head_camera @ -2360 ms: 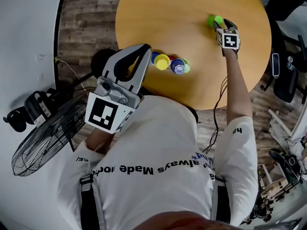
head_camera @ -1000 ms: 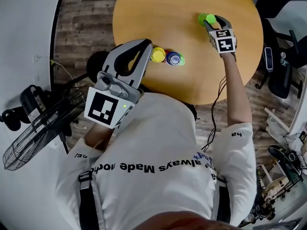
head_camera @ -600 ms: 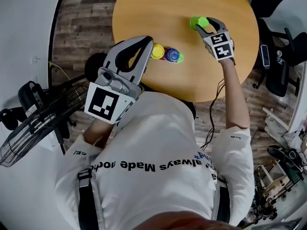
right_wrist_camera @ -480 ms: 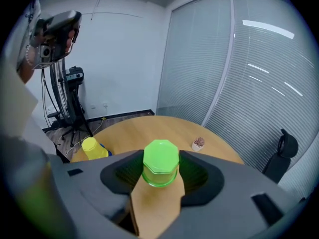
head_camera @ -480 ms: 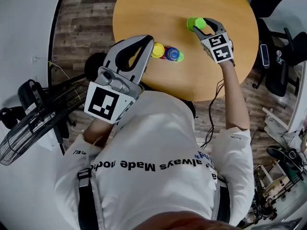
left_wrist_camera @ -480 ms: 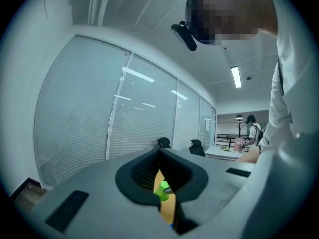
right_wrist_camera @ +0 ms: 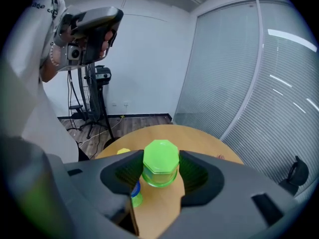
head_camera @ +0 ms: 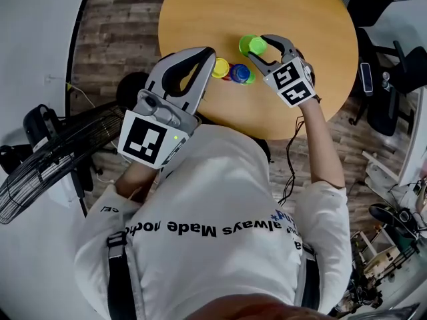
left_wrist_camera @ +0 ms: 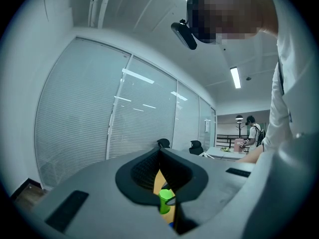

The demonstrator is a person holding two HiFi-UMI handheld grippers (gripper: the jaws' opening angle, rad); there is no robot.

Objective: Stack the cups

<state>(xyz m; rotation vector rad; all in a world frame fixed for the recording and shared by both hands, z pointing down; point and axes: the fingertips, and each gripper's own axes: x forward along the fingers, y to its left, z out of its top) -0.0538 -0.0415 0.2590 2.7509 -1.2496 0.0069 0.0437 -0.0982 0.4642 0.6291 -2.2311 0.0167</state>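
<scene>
Green cup [right_wrist_camera: 160, 164] pinched between jaws of right gripper [head_camera: 257, 47], pads on both sides, clear of counter [head_camera: 313, 5]; closed base faces gripper's camera, mouth points away and down.
Target group: yellow cup [head_camera: 221, 67] and blue cup [head_camera: 240, 73] (seemingly nested on another) at near edge of counter, lying near and slightly left of held cup.
Cup axis tilted; probably needs levelling over pile.
Left gripper [head_camera: 203, 53] just left of yellow cup, jaws closed tip to tip, empty.
Right hand better placed.
</scene>
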